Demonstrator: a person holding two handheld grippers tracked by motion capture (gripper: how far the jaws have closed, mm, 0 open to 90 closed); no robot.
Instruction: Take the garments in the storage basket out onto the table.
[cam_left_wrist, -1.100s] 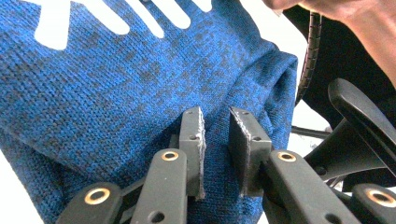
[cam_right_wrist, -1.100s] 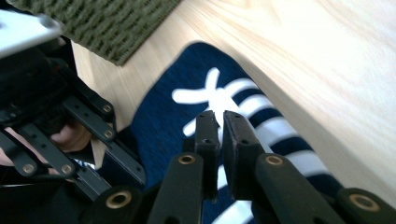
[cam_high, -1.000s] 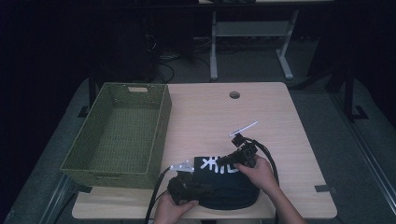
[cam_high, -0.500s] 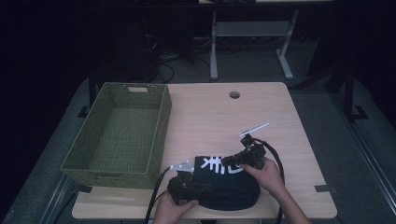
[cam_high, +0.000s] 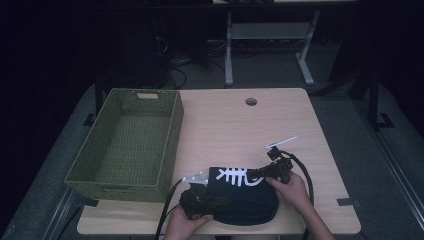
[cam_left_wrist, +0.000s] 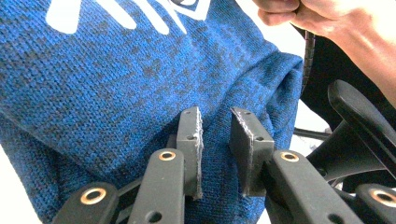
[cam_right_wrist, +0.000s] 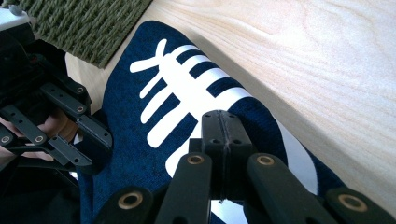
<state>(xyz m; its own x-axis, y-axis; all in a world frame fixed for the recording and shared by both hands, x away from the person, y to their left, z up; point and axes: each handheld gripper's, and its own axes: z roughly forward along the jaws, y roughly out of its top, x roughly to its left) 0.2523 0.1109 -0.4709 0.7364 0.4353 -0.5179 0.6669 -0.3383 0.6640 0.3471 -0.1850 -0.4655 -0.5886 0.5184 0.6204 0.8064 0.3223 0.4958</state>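
Note:
A dark blue knit garment (cam_high: 240, 202) with a white fish-skeleton print lies folded near the table's front edge. My left gripper (cam_high: 212, 202) is at its left end. In the left gripper view the jaws (cam_left_wrist: 215, 114) stand a little apart, open, resting over the blue fabric (cam_left_wrist: 116, 84). My right gripper (cam_high: 254, 174) is at the garment's upper right edge. In the right gripper view its jaws (cam_right_wrist: 224, 114) are pressed together over the white print (cam_right_wrist: 182, 88). I cannot tell whether fabric is pinched at the tips. The left gripper (cam_right_wrist: 60, 126) lies across the garment.
A green woven basket (cam_high: 172, 130) stands empty on the table's left side, close to the garment's left corner. The light wood table (cam_high: 230, 130) has a round hole (cam_high: 251, 101) near its far edge. Black cables trail from both grippers.
My right gripper and hand have slid a little toward the table's front edge along the garment's upper right corner. The left gripper and the garment have barely moved.

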